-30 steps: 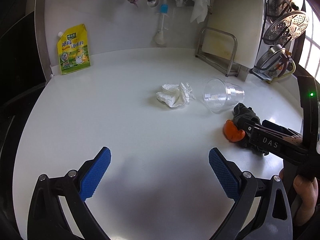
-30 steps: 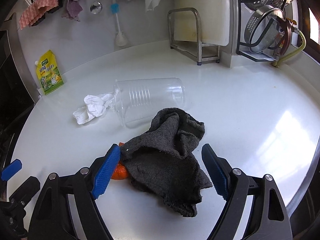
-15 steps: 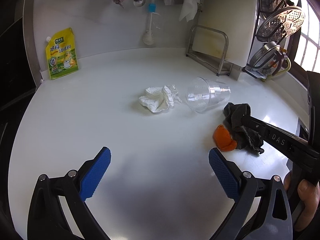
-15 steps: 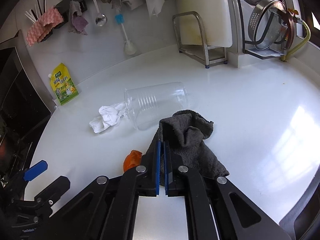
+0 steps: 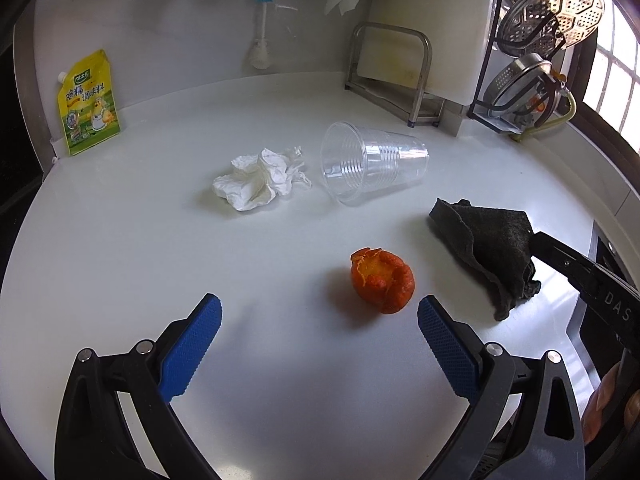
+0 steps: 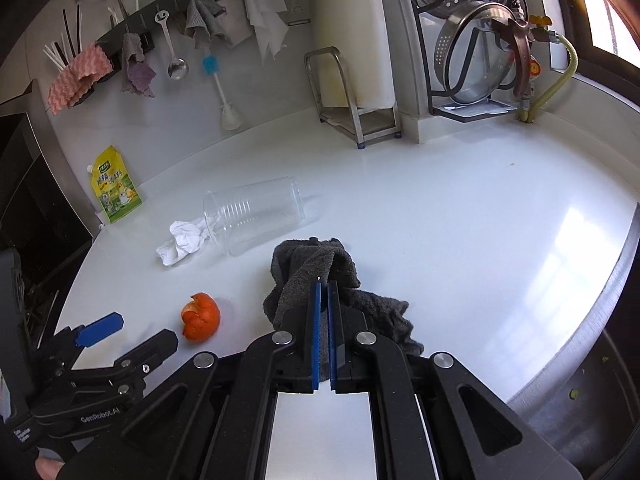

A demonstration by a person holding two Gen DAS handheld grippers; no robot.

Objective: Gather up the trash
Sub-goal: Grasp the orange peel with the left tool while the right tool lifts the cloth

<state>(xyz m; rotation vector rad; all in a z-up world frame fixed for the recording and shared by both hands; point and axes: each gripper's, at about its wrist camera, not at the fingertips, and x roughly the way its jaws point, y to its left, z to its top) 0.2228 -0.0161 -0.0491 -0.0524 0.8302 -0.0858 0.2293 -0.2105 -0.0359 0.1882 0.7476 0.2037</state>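
Right gripper (image 6: 323, 286) clenched on the dark cloth (image 6: 316, 264), left gripper (image 5: 320, 316) wide apart over the white counter (image 5: 160, 240); utensil rail (image 6: 192, 4) upper left, steamer rack (image 6: 472, 40) upper right.

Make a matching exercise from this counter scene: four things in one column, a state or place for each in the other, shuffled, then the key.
Things:
1. dark rag
2. clear plastic cup
3. orange peel
4. crumpled tissue

States:
A. lying on its side
B. just ahead of the open left gripper
C. pinched by the right gripper
D. beside the cup's open mouth

Pairs: 1-C, 2-A, 3-B, 4-D
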